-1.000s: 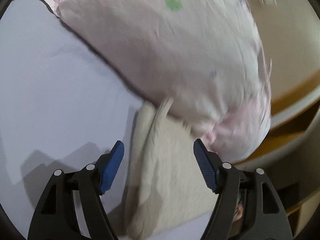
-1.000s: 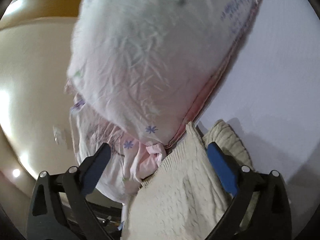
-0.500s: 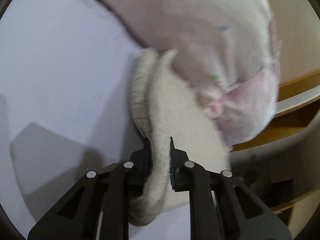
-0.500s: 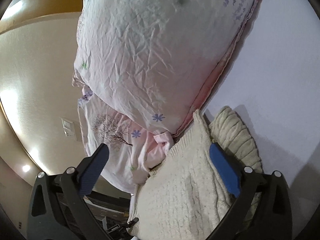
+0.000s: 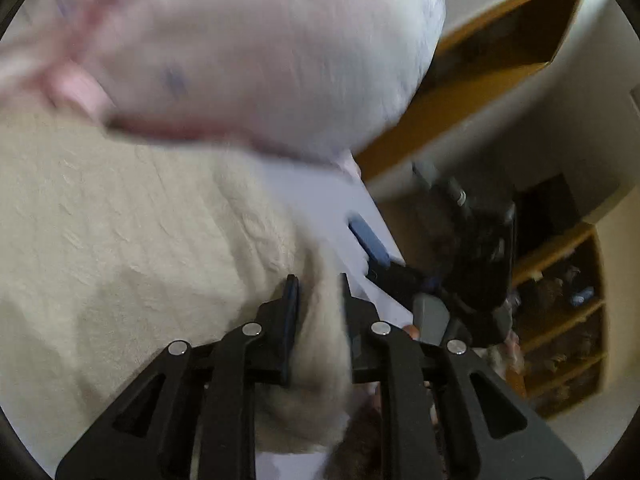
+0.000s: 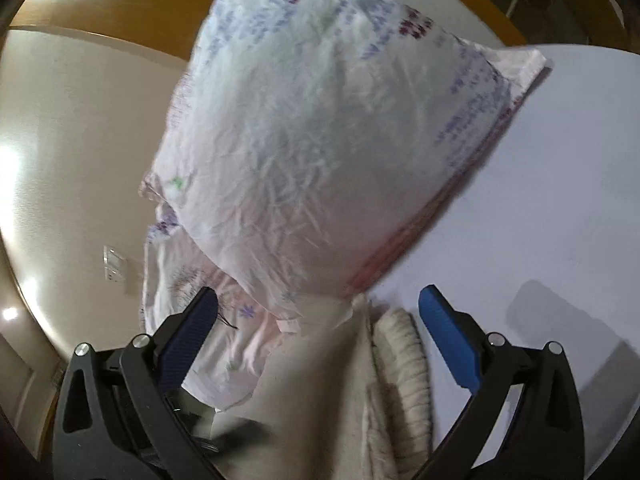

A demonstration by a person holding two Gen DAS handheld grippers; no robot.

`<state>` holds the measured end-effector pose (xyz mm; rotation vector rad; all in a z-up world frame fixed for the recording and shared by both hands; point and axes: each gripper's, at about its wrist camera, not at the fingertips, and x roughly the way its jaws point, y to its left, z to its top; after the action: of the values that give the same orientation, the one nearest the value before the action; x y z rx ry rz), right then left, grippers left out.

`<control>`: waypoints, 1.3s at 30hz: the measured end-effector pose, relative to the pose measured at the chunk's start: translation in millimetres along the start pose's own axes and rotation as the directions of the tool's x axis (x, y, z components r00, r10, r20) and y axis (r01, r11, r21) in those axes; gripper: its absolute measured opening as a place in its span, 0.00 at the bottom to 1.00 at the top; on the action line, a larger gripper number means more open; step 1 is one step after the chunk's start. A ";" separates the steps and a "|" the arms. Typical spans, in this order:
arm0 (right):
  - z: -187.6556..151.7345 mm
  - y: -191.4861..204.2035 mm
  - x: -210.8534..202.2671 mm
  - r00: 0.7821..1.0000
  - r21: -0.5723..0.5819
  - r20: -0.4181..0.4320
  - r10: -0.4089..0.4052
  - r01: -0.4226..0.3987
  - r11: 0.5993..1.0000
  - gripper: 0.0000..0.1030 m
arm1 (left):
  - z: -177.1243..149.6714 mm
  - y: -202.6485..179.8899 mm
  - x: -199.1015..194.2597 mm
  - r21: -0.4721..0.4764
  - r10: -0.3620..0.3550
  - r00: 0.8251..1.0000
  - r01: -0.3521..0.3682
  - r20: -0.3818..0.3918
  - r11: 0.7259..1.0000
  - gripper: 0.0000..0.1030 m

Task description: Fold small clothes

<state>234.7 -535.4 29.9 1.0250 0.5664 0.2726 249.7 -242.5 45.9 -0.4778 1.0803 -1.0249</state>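
Observation:
A cream knit garment lies on the white sheet under the edge of a pale floral pillow. My left gripper is shut on an edge of the knit and holds it bunched between its jaws. In the right wrist view the knit runs up between the open blue pads, with its ribbed hem to the right. My right gripper is open around the knit and pinches nothing. It also shows in the left wrist view just beyond the knit.
The pillow leans over the knit's far end. The white bed surface spreads to the right. Wooden shelves with clutter and a wooden headboard stand beyond the bed's edge.
My left gripper closed on the knit's edge and swung it, turning toward the bed's edge and shelves. My right gripper stayed open and shifted a little along the knit.

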 end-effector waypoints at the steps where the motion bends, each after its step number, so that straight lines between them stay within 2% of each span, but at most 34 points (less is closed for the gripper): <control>1: 0.4 0.5 1.9 1.000 -0.007 -0.026 -0.018 0.017 1.000 0.98 | -3.9 -1.5 -1.3 -0.016 -0.101 0.995 0.101 -0.017 0.995 0.17; 2: 0.5 2.2 5.8 0.997 -0.017 -0.065 -0.042 0.041 0.999 0.98 | -7.3 -5.9 -10.3 0.001 -0.151 0.988 0.151 -0.005 0.988 0.17; 3: -1.0 1.5 9.3 0.994 -0.021 -0.093 -0.056 0.055 0.998 0.98 | -11.7 -13.1 -34.7 0.062 -0.149 0.987 0.145 0.057 0.987 0.19; 4: -3.7 1.3 16.1 0.987 -0.025 -0.143 -0.077 0.074 0.997 0.98 | -15.5 -14.4 -51.7 0.093 -0.133 0.986 0.124 0.101 0.988 0.32; 5: -7.0 0.3 22.3 0.978 -0.029 -0.183 -0.095 0.092 0.995 0.98 | -20.4 -11.6 -79.7 0.112 -0.072 0.981 0.053 0.182 0.992 0.41; 6: -11.6 -0.8 32.7 0.963 -0.036 -0.242 -0.122 0.117 0.992 0.98 | -24.4 -5.5 -98.6 0.096 0.011 0.971 -0.034 0.238 0.995 0.55; 7: -16.1 -1.8 41.4 0.948 -0.039 -0.282 -0.146 0.140 0.989 0.98 | -27.6 2.5 -114.0 0.065 0.104 0.954 -0.127 0.281 0.990 0.62; 8: -19.9 -2.4 48.0 0.935 -0.045 -0.314 -0.166 0.160 0.986 0.98 | -31.0 16.6 -130.2 0.024 0.217 0.924 -0.236 0.314 0.971 0.62; 9: -26.4 -3.0 57.1 0.916 -0.057 -0.357 -0.185 0.176 0.983 0.98 | -30.8 26.0 -134.2 -0.007 0.281 0.907 -0.293 0.315 0.956 0.63; 10: -31.4 -2.3 63.1 0.903 -0.072 -0.383 -0.196 0.182 0.981 0.98 | -33.0 39.7 -138.4 -0.054 0.343 0.890 -0.343 0.300 0.938 0.65; 11: -35.4 0.2 65.8 0.896 -0.099 -0.391 -0.210 0.186 0.978 0.98 | -35.5 53.1 -137.9 -0.106 0.385 0.885 -0.371 0.262 0.923 0.65; 12: -37.2 3.3 66.0 0.894 -0.122 -0.386 -0.226 0.194 0.973 0.98 | -37.4 59.6 -132.1 -0.133 0.399 0.887 -0.377 0.232 0.917 0.65; 14: -40.9 6.2 67.5 0.889 -0.146 -0.392 -0.236 0.193 0.970 0.98 | -44.5 74.6 -125.5 -0.165 0.390 0.904 -0.363 0.176 0.917 0.66; 16: -43.5 7.3 66.9 0.889 -0.155 -0.393 -0.236 0.189 0.970 0.98 | -44.7 78.0 -113.2 -0.169 0.377 0.911 -0.350 0.166 0.921 0.75; 19: -48.9 14.0 71.1 0.886 -0.193 -0.391 -0.250 0.187 0.963 0.98 | -36.4 76.0 -87.1 -0.158 0.366 0.921 -0.345 0.132 0.925 0.77; 20: -51.5 17.3 72.5 0.884 -0.223 -0.386 -0.263 0.187 0.957 0.98 | -36.7 76.9 -79.1 -0.160 0.346 0.931 -0.326 0.119 0.932 0.78; 21: -57.8 22.6 75.1 0.877 -0.274 -0.387 -0.286 0.187 0.943 0.90 | -37.9 75.1 -80.7 -0.150 0.345 0.928 -0.324 0.142 0.934 0.80; 22: -63.8 23.6 79.9 0.867 -0.286 -0.408 -0.288 0.178 0.942 0.59 | -36.7 75.2 -75.2 -0.143 0.341 0.930 -0.322 0.138 0.936 0.78; 23: -68.0 22.2 83.6 0.864 -0.271 -0.429 -0.262 0.154 0.950 0.50 | -35.3 75.0 -74.3 -0.138 0.345 0.929 -0.328 0.135 0.935 0.71; 25: -69.2 28.2 80.0 0.882 -0.278 -0.417 -0.220 0.107 0.955 0.40 | -31.3 72.5 -79.0 -0.132 0.327 0.936 -0.311 0.133 0.941 0.46; 26: -71.6 34.9 76.3 0.895 -0.262 -0.421 -0.147 0.035 0.964 0.40 | -31.1 70.0 -88.5 -0.111 0.307 0.942 -0.294 0.133 0.949 0.43; 27: -75.5 39.5 75.8 0.895 -0.240 -0.438 -0.085 -0.026 0.970 0.39 | -32.9 66.1 -98.9 -0.085 0.299 0.945 -0.290 0.135 0.953 0.41; 28: -81.5 45.9 78.2 0.887 -0.231 -0.460 -0.039 -0.077 0.970 0.38 | -37.5 59.7 -115.0 -0.044 0.310 0.938 -0.307 0.153 0.951 0.41; 30: -103.2 65.4 91.1 0.860 -0.270 -0.510 -0.020 -0.138 0.953 0.39 | -48.5 51.3 -145.5 0.018 0.351 0.913 -0.363 0.207 0.932 0.41; 32: -126.1 77.4 110.8 0.829 -0.333 -0.551 -0.093 -0.117 0.935 0.47 | -59.2 51.0 -172.1 0.058 0.417 0.877 -0.441 0.237 0.896 0.45; 33: -137.4 81.6 121.8 0.811 -0.397 -0.556 -0.183 -0.065 0.916 0.56 | -63.1 54.4 -179.3 0.073 0.480 0.845 -0.508 0.238 0.858 0.48; 34: -140.1 83.9 124.2 0.809 -0.435 -0.537 -0.240 -0.022 0.900 0.62 | -65.8 58.0 -182.7 0.072 0.542 0.806 -0.571 0.236 0.818 0.51; 35: -137.3 85.7 119.1 0.826 -0.434 -0.511 -0.239 -0.008 0.901 0.63 | -69.5 61.4 -186.9 0.062 0.585 0.777 -0.612 0.232 0.788 0.53; 37: -123.3 96.3 87.7 0.908 -0.426 -0.374 -0.191 0.015 0.905 0.65 | -80.1 61.6 -197.5 0.037 0.610 0.747 -0.640 0.264 0.768 0.54; 38: -120.3 103.1 74.0 0.933 -0.433 -0.323 -0.159 0.004 0.901 0.65 | -87.6 52.3 -203.4 0.049 0.610 0.723 -0.657 0.323 0.753 0.54; 39: -121.8 111.6 64.1 0.943 -0.442 -0.310 -0.121 -0.030 0.896 0.65 | -91.9 40.4 -204.0 0.072 0.601 0.711 -0.665 0.365 0.743 0.57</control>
<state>224.1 -360.8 58.2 0.5210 0.7892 0.5132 165.7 -33.4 75.9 -0.0712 0.7446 -0.3999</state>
